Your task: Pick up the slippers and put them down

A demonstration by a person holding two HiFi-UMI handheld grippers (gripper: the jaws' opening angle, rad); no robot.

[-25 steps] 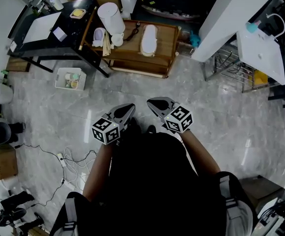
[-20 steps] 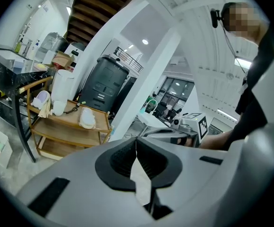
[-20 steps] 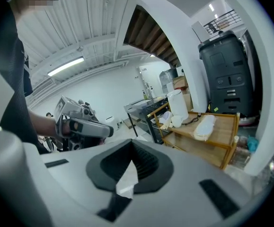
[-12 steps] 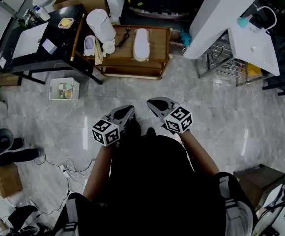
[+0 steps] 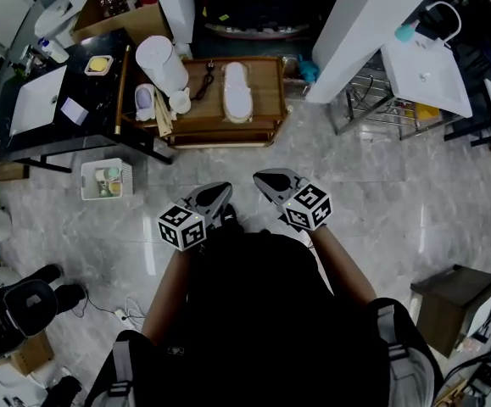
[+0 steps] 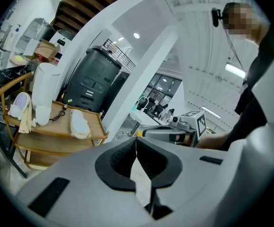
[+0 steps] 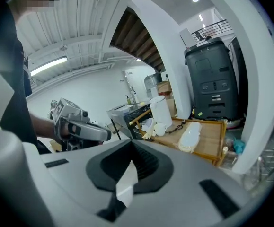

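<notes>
A white slipper (image 5: 235, 89) lies flat on a low wooden shelf table (image 5: 262, 124) ahead of me; it also shows in the left gripper view (image 6: 80, 123) and the right gripper view (image 7: 190, 136). A second, pale lilac slipper (image 5: 146, 98) leans at the table's left end beside a tall white cylinder (image 5: 160, 62). My left gripper (image 5: 220, 191) and right gripper (image 5: 265, 179) are held side by side in front of my body, well short of the table. Both are shut with nothing between the jaws.
A black table (image 5: 50, 117) with a white tray stands to the left, with a small white basket (image 5: 103, 179) on the floor beside it. A white pillar (image 5: 355, 32) and a wire rack (image 5: 372, 108) flank the right. A brown box (image 5: 453, 299) sits at lower right, and a black chair (image 5: 16, 312) at lower left.
The wooden table and the floor around it have slid toward me and to the left in the head view. Both grippers stayed shut and kept their place in front of my body.
</notes>
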